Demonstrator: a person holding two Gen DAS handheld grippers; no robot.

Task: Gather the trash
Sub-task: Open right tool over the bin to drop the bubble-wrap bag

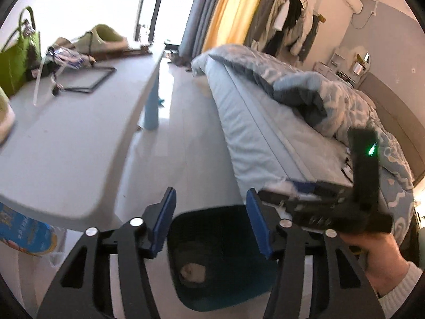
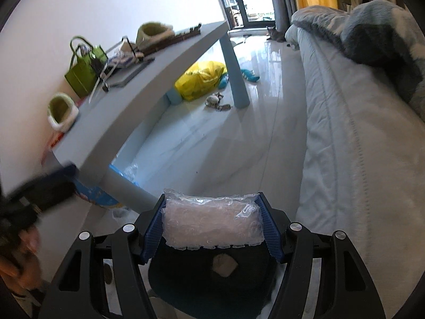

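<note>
Green bag [image 2: 84, 73]: stands on the table top by the white wall, handles up.
Table [image 2: 148, 90]: pale grey, runs along the left side; a slipper-like green thing [image 2: 62, 111] sits near its close end.
Yellow bag [image 2: 202, 78]: on the floor under the table, beside small toys.
Left gripper [image 1: 211, 223]: blue pads apart, nothing between them; it hangs above the bin.
Bin [image 1: 223, 255]: dark, open, on the floor between table and bed; a crumpled pale wad [image 1: 192, 272] lies at its bottom.
Right gripper [image 2: 212, 223]: clamped on a bubble-wrap pouch [image 2: 212, 222], both pads pressing its ends; the pouch is just above the bin's mouth.
Right hand [image 1: 377, 260]: grips the right gripper's handle, white cuff at the wrist.
Bed [image 2: 345, 143]: pale sheet on the right, with a rumpled blue blanket [image 1: 326, 98] on top.
</note>
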